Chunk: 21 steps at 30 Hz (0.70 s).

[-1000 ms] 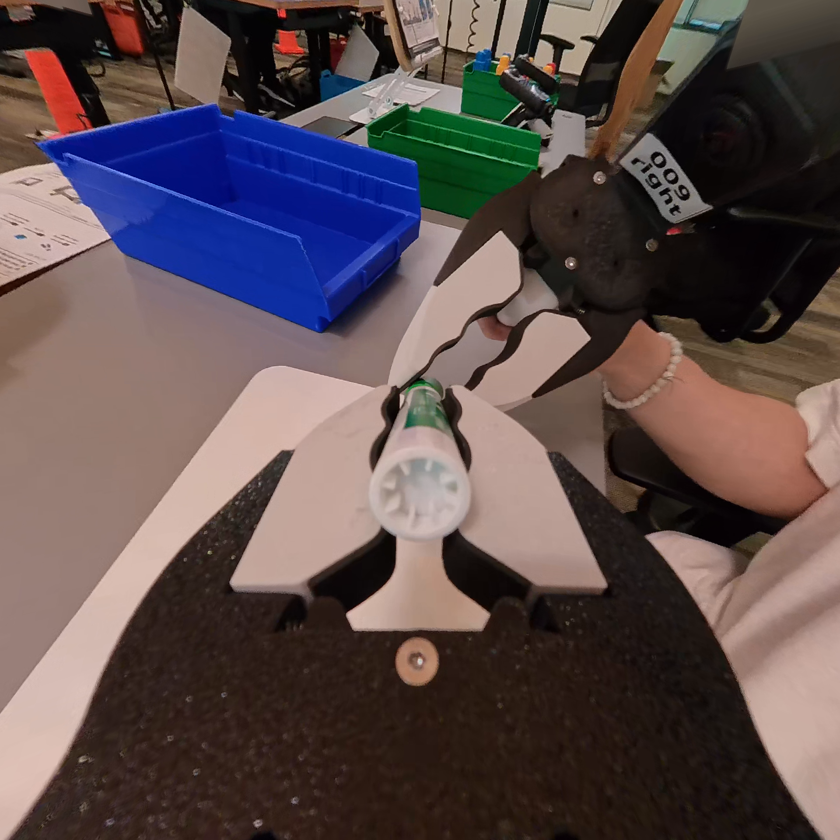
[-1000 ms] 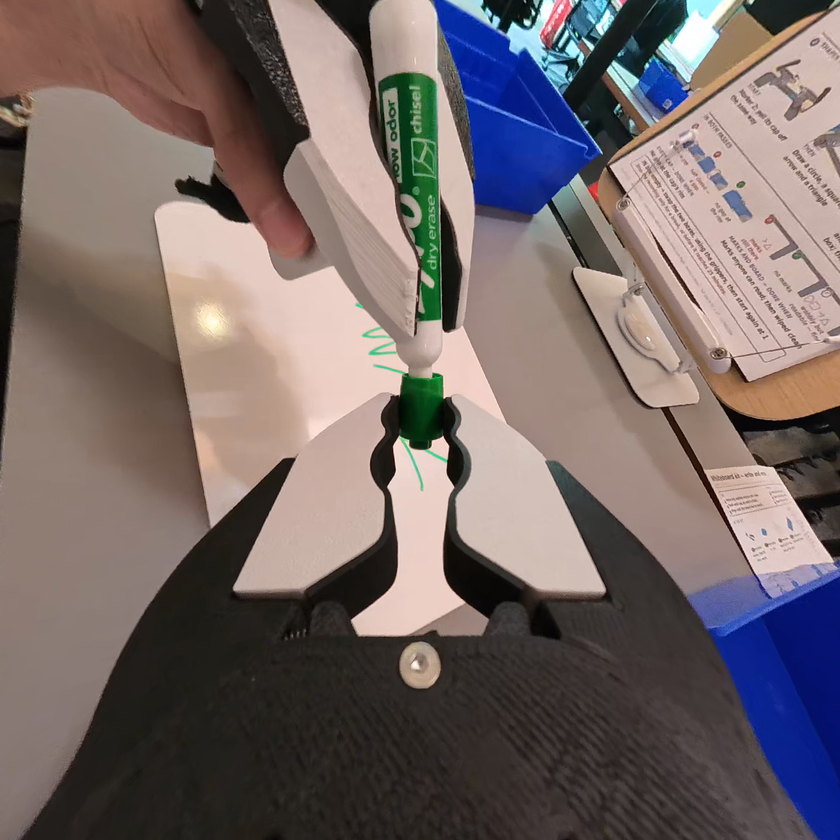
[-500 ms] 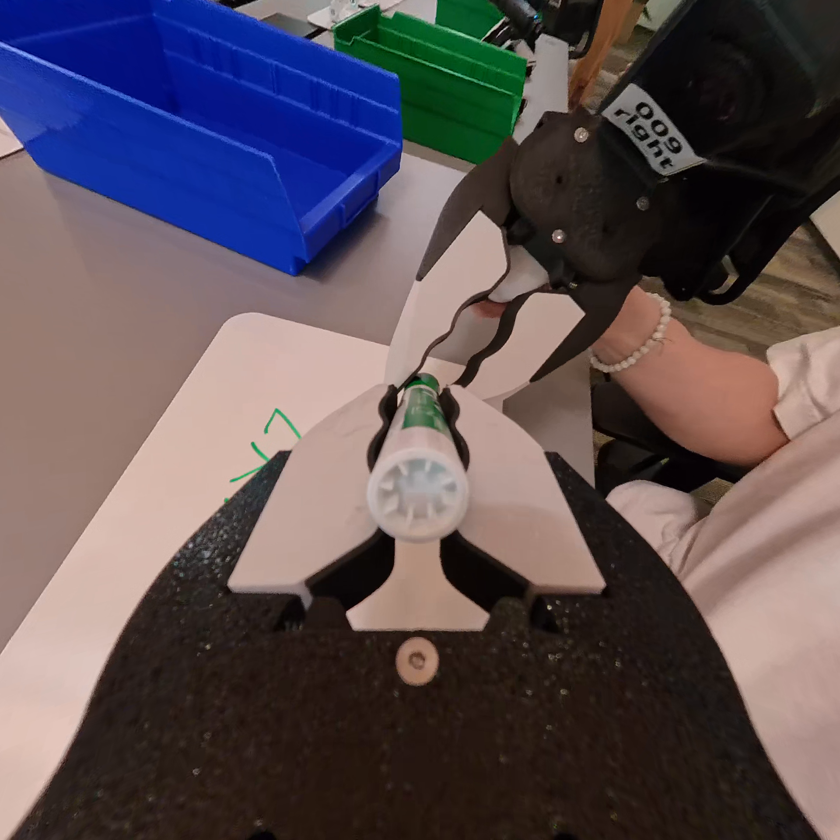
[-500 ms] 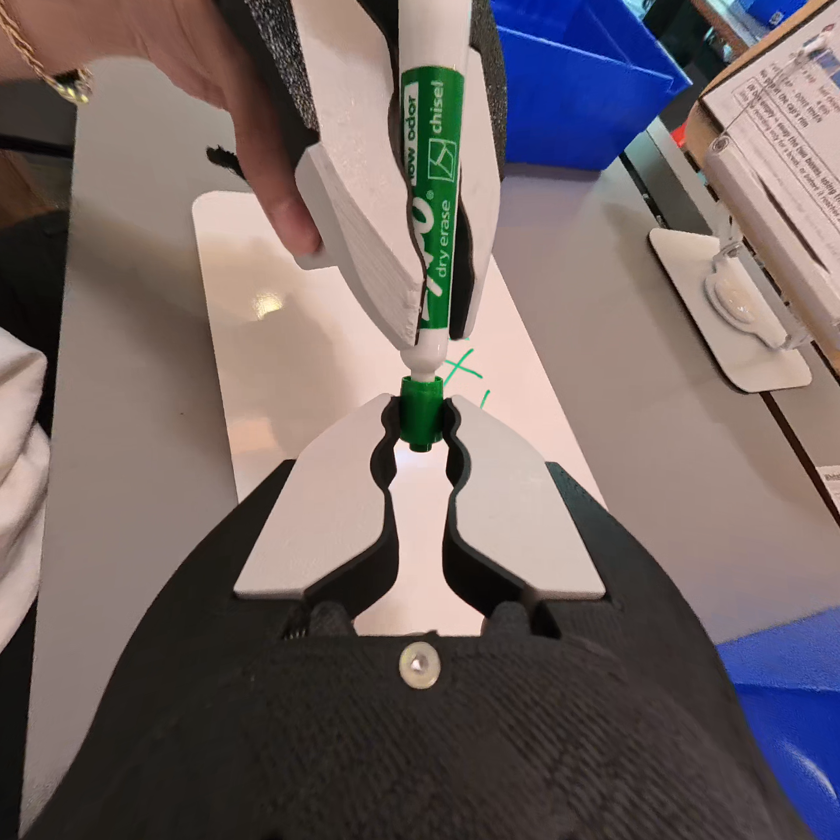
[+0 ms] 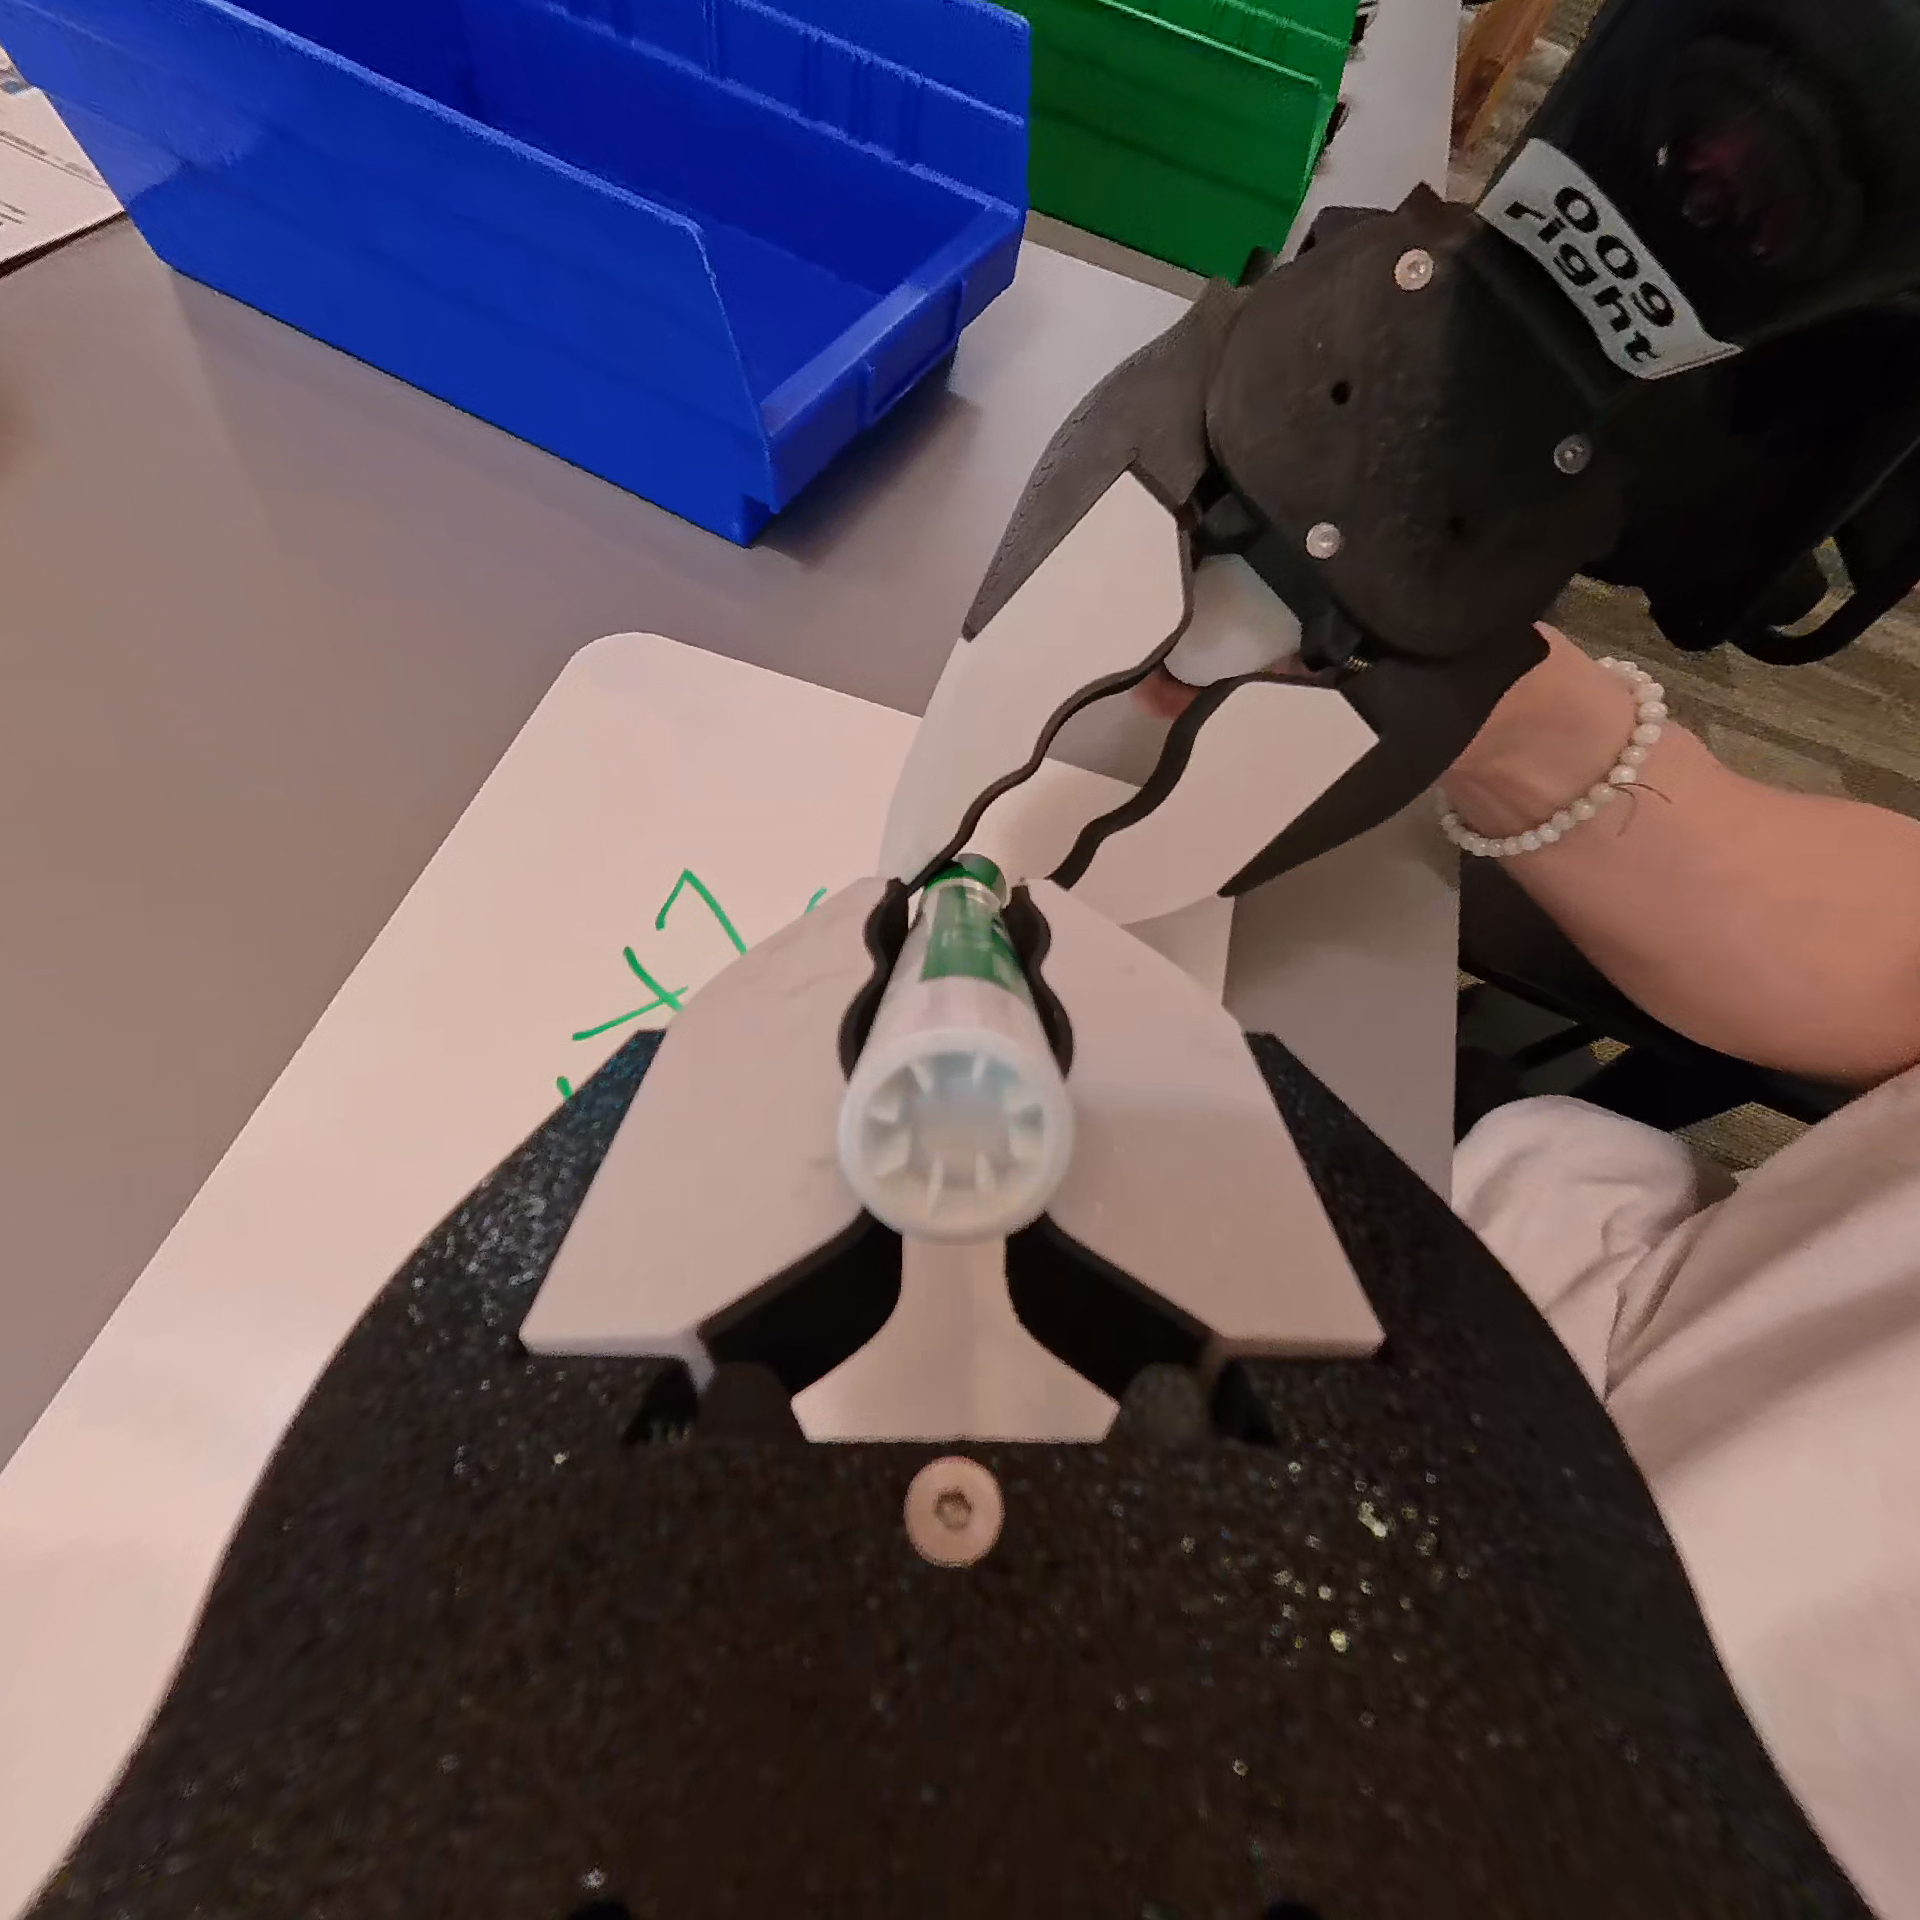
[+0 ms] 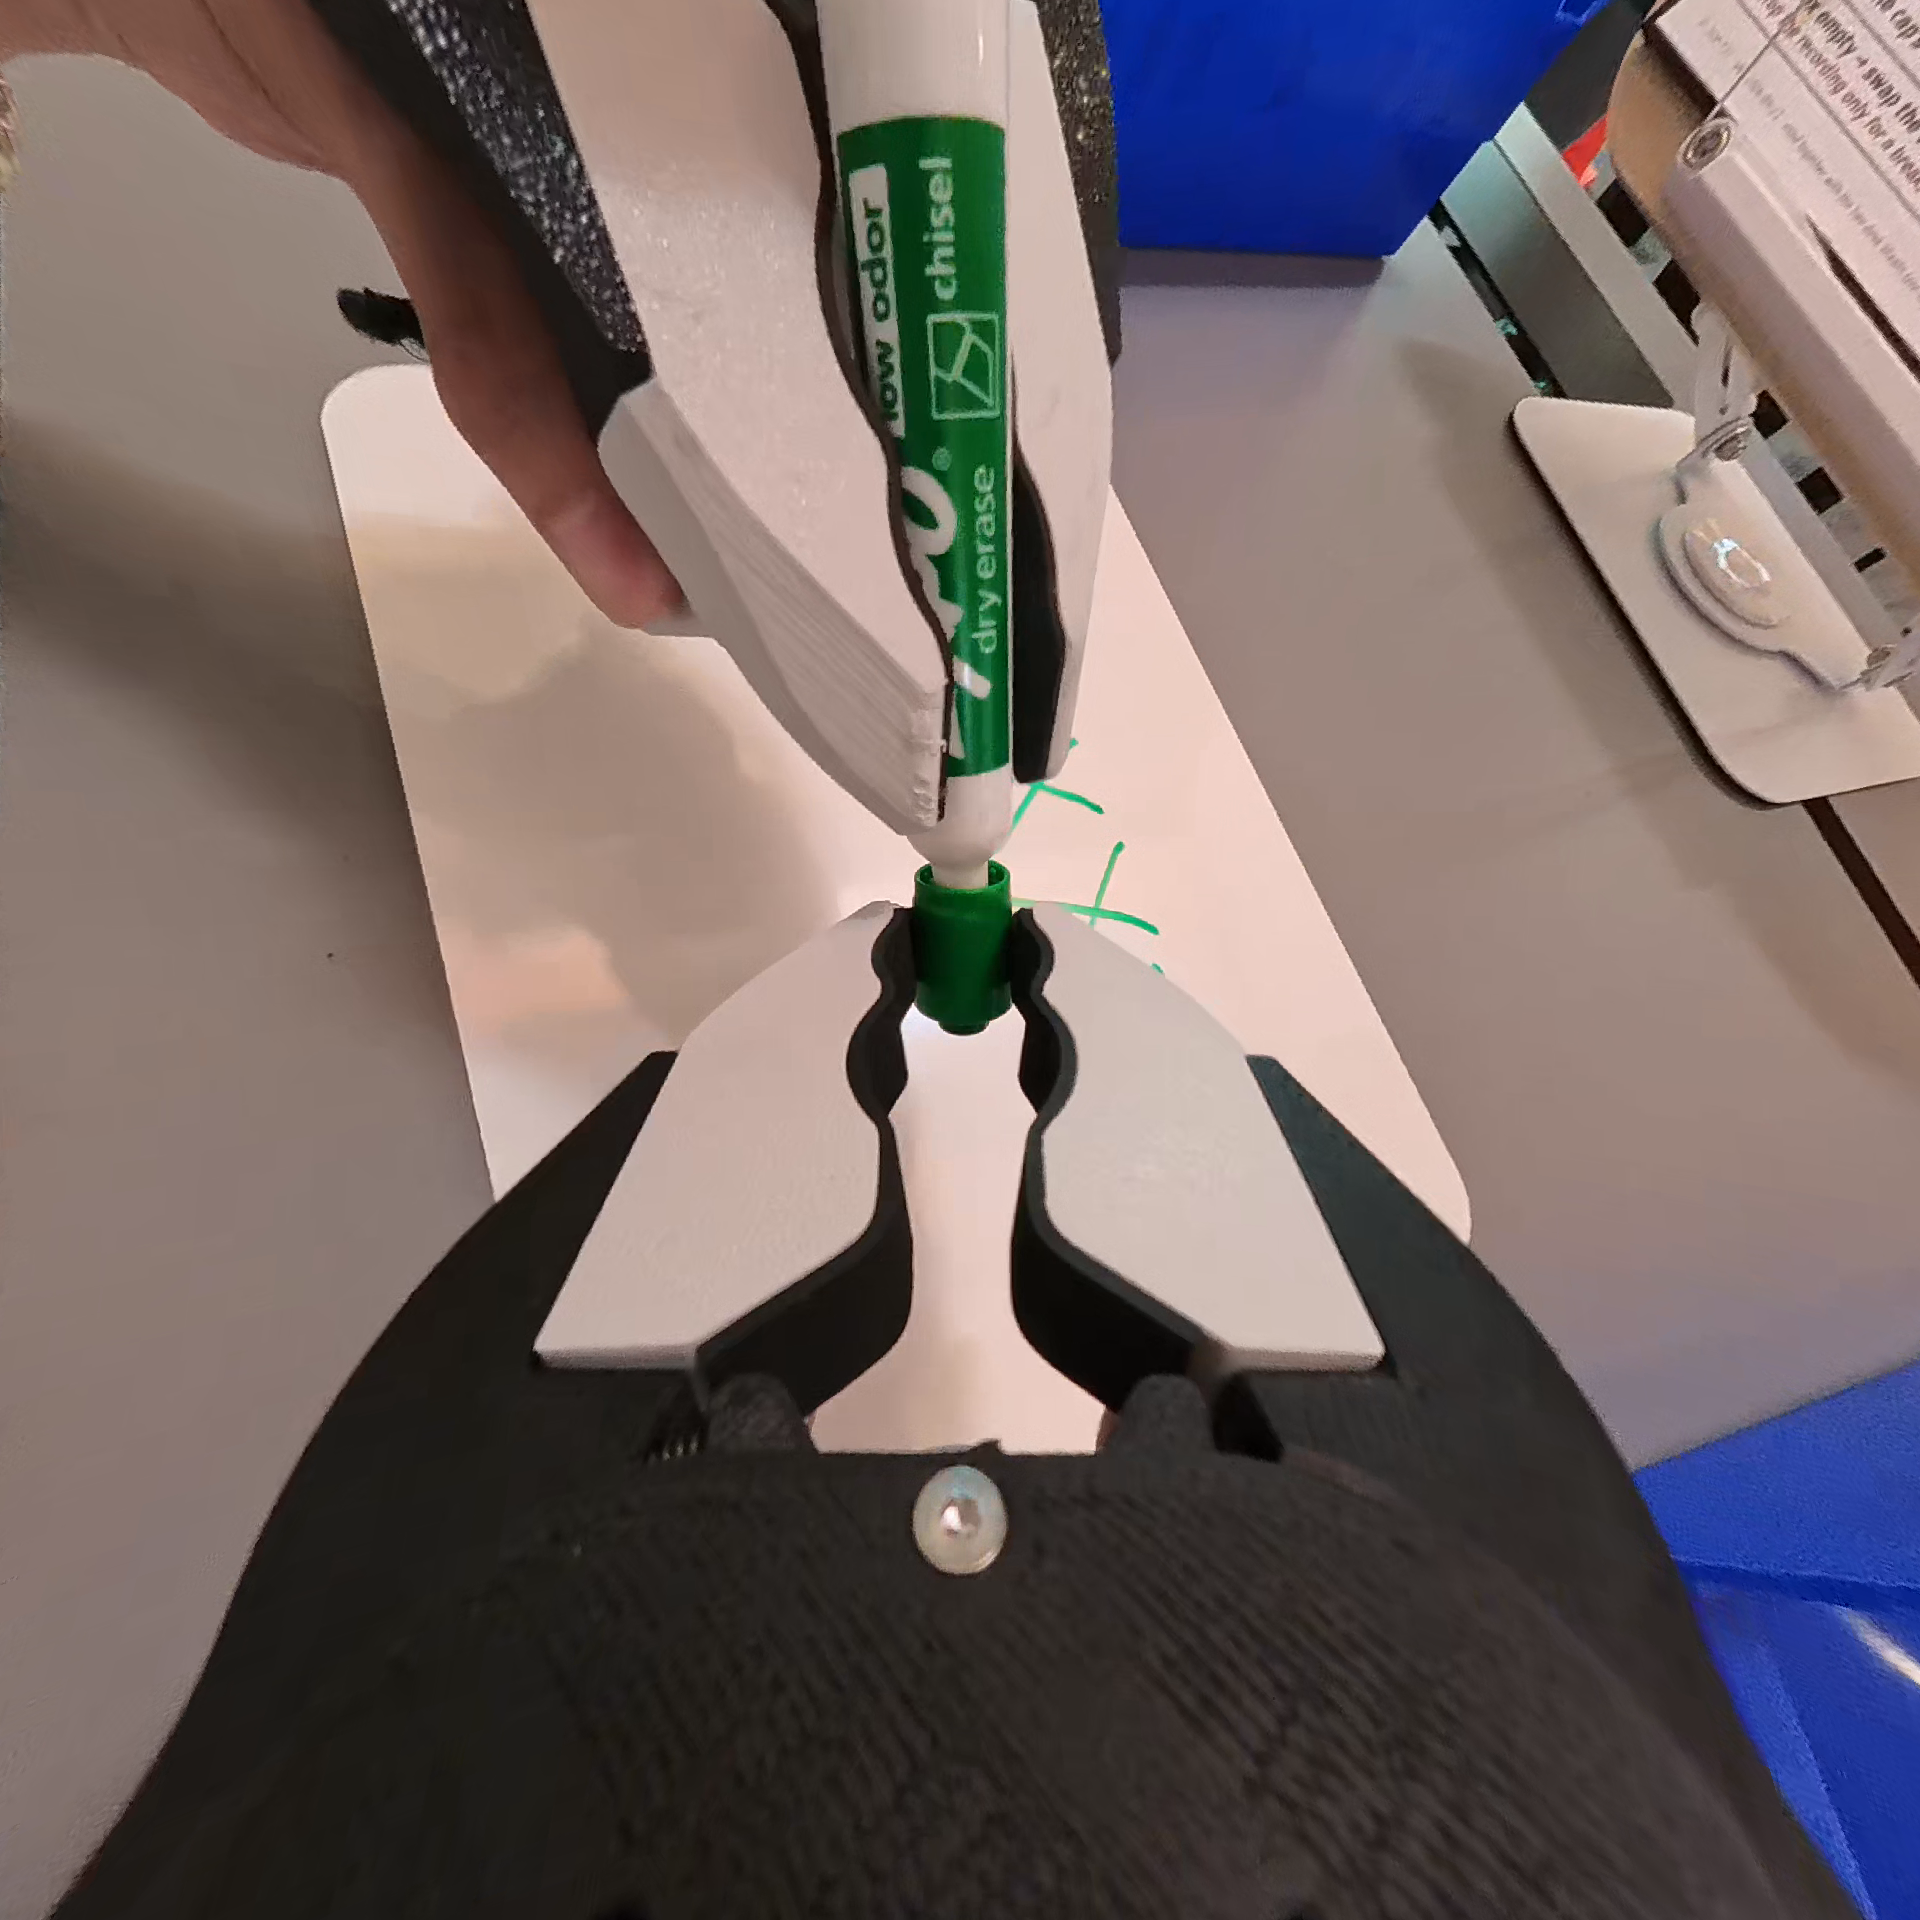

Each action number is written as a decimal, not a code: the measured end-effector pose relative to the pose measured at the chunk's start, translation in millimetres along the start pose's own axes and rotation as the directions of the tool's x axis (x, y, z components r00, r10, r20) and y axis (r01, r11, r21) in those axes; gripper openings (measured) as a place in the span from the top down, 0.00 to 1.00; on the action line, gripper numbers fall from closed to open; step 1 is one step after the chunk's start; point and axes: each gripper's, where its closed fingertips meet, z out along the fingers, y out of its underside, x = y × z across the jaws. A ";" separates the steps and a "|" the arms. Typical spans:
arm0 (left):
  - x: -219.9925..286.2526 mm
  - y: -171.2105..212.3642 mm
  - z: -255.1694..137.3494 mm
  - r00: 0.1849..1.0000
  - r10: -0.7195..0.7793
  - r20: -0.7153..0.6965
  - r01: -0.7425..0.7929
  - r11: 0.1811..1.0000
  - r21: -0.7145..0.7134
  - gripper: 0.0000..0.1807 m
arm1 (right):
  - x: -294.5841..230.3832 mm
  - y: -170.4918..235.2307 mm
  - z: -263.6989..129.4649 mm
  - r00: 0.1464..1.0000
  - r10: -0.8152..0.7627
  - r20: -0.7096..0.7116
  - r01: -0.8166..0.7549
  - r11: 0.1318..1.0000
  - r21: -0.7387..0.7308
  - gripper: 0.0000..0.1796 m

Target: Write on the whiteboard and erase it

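Left claw (image 5: 956, 935) clamped on the marker (image 5: 961, 1049) barrel, frame centre, butt end toward the camera. Right claw (image 6: 961, 951) clamped on the green cap (image 6: 958, 961), centre of the right wrist view, with the marker nose seated in the cap mouth; cannot tell if it is fully clicked home. Whiteboard (image 6: 644, 935) lies flat on the grey worktop (image 5: 260, 582) below both, green scribbles (image 5: 665, 977) on it, so writing looks done and erasing not yet. Marker is light, rigid, smooth plastic, so it can slip or twist in the pads; best held mid-barrel. Cap is small and stiff; grip its sides squarely and push along the axis. Blue bin (image 5: 582, 239) upper left, green bin (image 5: 1174, 125) top.
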 end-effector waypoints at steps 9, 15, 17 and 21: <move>6.6 -18.1 -11.0 0.980 -0.106 -0.169 0.143 0.964 0.225 0.89 | 2.1 -20.8 -24.0 0.990 0.089 0.107 -0.112 0.967 0.228 0.89; 8.4 -28.3 -18.7 0.950 -0.136 -0.282 0.231 0.913 0.336 0.89 | 5.6 -34.3 -35.0 0.987 0.110 0.120 -0.143 0.936 0.322 0.89; 8.5 -30.2 -19.5 0.940 -0.147 -0.307 0.257 0.898 0.357 0.89 | 7.0 -37.6 -37.8 0.989 0.106 0.106 -0.136 0.932 0.336 0.89; 14.7 -33.6 -18.2 0.906 -0.164 -0.390 0.320 0.869 0.378 0.89 | 5.4 -47.2 -43.4 0.985 0.107 0.136 -0.154 0.903 0.402 0.89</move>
